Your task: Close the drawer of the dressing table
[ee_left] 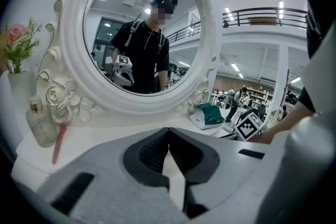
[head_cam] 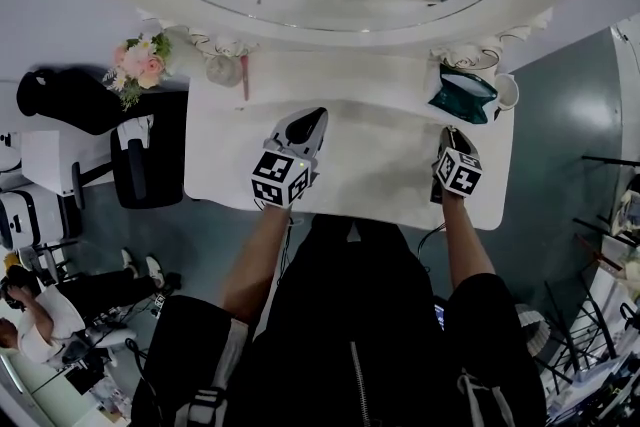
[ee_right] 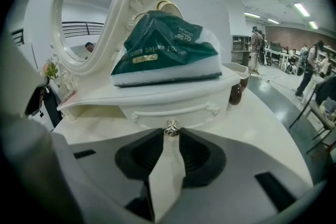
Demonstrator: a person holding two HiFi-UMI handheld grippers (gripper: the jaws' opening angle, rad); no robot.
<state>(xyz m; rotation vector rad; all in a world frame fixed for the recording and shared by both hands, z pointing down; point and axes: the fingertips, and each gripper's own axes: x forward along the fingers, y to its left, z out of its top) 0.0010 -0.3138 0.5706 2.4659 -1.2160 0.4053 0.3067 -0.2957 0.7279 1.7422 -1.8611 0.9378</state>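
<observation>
1. Two hand-held grippers are in my hands: the left hand-held gripper (head_cam: 318, 116) and the right hand-held gripper (head_cam: 449, 132), both over the white counter (head_cam: 360, 170).
2. On the counter I count one round mirror (ee_left: 142, 34), one green pack (ee_right: 165, 47), one bunch of flowers (head_cam: 140, 63), one clear bottle (ee_left: 40, 122), and one small drawer (ee_right: 173, 109) with one metal knob (ee_right: 171, 127).
3. My left hand-held gripper has its jaw tips pressed together with nothing between them. It is over the bare middle of the counter.
4. My right hand-held gripper stands about half spread, its tips pinching the knob from either side.
5. The drawer sits in the raised box at the counter's right rear, directly under the green pack. Its front faces my right hand-held gripper, just beyond the jaw tips, and lies well to the right of my left one. I cannot tell how far out it stands.
</observation>
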